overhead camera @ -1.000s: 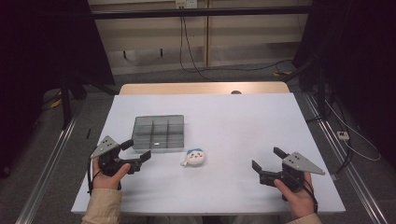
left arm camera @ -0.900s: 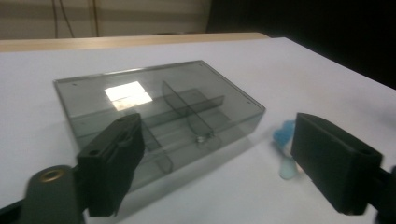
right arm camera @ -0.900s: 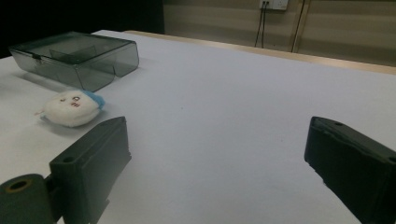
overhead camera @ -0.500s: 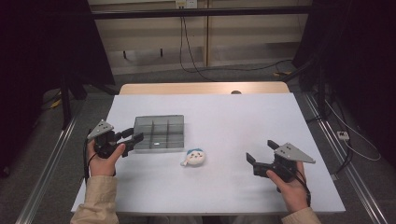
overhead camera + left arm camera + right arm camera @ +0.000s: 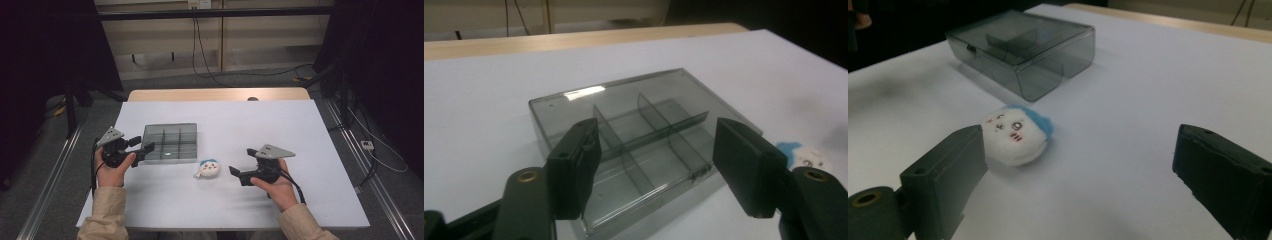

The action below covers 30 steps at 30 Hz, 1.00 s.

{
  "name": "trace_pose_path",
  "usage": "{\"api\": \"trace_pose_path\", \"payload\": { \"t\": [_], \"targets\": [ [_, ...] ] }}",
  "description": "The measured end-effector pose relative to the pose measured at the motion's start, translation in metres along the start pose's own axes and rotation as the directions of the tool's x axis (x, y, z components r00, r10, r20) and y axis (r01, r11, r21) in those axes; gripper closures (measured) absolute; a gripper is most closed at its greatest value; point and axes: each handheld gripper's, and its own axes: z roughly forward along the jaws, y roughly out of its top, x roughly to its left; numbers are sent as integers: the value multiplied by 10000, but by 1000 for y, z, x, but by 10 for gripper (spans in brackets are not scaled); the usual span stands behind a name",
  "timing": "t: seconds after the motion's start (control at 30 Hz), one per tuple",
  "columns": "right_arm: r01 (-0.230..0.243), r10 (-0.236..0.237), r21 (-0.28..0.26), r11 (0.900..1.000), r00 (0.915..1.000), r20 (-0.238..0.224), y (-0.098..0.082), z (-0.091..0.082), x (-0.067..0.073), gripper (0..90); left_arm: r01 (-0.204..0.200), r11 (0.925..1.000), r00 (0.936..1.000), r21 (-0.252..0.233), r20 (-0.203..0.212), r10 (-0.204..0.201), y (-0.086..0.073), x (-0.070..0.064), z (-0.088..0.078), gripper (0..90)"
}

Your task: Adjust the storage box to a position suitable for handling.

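Two handheld grippers sit low over a white worktop [image 5: 300, 135], one in each of a person's hands, beige sleeves coming in from the near edge.

Left gripper [image 5: 142, 146]: its jaws are parted and have just been opening wider. They straddle the near corner of a smoky, see-through compartment box [image 5: 634, 135], which lies flat on the worktop. From the left gripper view, the box reaches away ahead of the jaws, with inner dividers splitting it into small cells. One jaw hangs over the box's near left part, the other just off its near right corner. Neither pad presses on the box's walls, so nothing is gripped.

Right gripper [image 5: 236, 172]: its jaws are spread wide and hold nothing. A small round plush toy [image 5: 1015, 135], white with a blue tuft and a little printed face, lies on the worktop just ahead of the jaws. In the right gripper view it sits close beside the tip of the left-hand jaw, slightly beyond it; whether it touches that jaw I cannot tell. The other jaw is well apart from it. Beyond the toy, farther ahead of these jaws, lies the same smoky box, near the toy but not touching it.
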Motion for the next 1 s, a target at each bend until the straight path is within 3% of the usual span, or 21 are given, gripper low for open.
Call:
{"api": "trace_pose_path", "payload": {
  "t": [0.2, 0.4, 0.43, 0.73, 0.83, 0.9, 1.0],
  "targets": [
    [387, -333, 827, 9958, 9973, -656, 9, 34, 9, 93, -156, 9996, 9998, 244, -119, 159, 0, -2, 3, 249],
    [534, -402, 1258, 9906, 9936, -1057, 11, 55, 16, 107, -161, 9995, 9998, 283, -116, 165, 0, -2, 4, 215],
    [775, -602, 1527, 9852, 9916, -1149, 10, 63, 20, 117, -204, 9994, 9997, 290, -158, 209, 0, -2, 4, 214],
    [1093, -828, 2067, 9723, 9877, -1330, 12, 83, 27, 178, -175, 9992, 9998, 373, -108, 179, -1, -3, 6, 206],
    [1260, -911, 2435, 9617, 9845, -1498, 10, 87, 30, 220, -190, 9991, 9997, 372, -125, 194, -1, -3, 6, 206],
    [1416, -1030, 2462, 9588, 9812, -1629, 10, 87, 31, 292, -160, 9991, 9998, 383, -126, 165, -1, -2, 6, 206],
    [1469, -1040, 2588, 9547, 9795, -1722, 10, 86, 32, 322, -165, 9991, 9997, 389, -165, 172, -1, -3, 6, 206]
  ]
}}
